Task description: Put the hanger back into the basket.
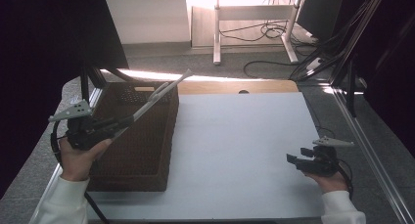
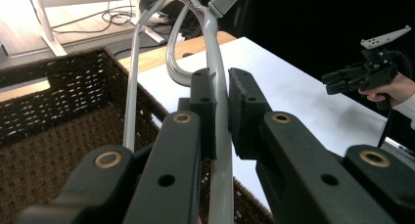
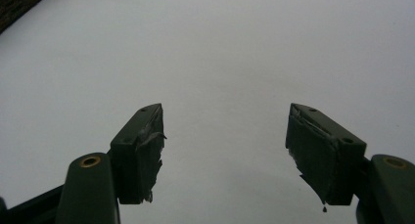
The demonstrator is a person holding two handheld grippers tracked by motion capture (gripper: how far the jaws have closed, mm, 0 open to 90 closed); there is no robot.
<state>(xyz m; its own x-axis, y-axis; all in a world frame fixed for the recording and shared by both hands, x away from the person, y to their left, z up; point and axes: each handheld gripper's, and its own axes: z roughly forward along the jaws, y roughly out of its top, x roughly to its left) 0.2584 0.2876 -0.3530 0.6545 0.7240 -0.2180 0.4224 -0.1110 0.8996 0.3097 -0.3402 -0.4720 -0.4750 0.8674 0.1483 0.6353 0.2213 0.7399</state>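
Both grippers are black, each topped by a grey three-cornered plate with small holes. The left gripper (image 2: pixel 221 114) has brass-ringed screws; white sleeves (image 1: pixel 61 202) show at 6 o'clock

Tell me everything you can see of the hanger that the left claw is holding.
The hanger is pale grey and looks like plastic, with thin curved bars and a clear looped part near its far end. The left claw is shut on one grey bar, pads pressing both sides. It is held in the air, slanting up and away over the dark woven basket at the table's left, its tip reaching past the basket's far rim. Apart from the claw, nothing appears to touch it.
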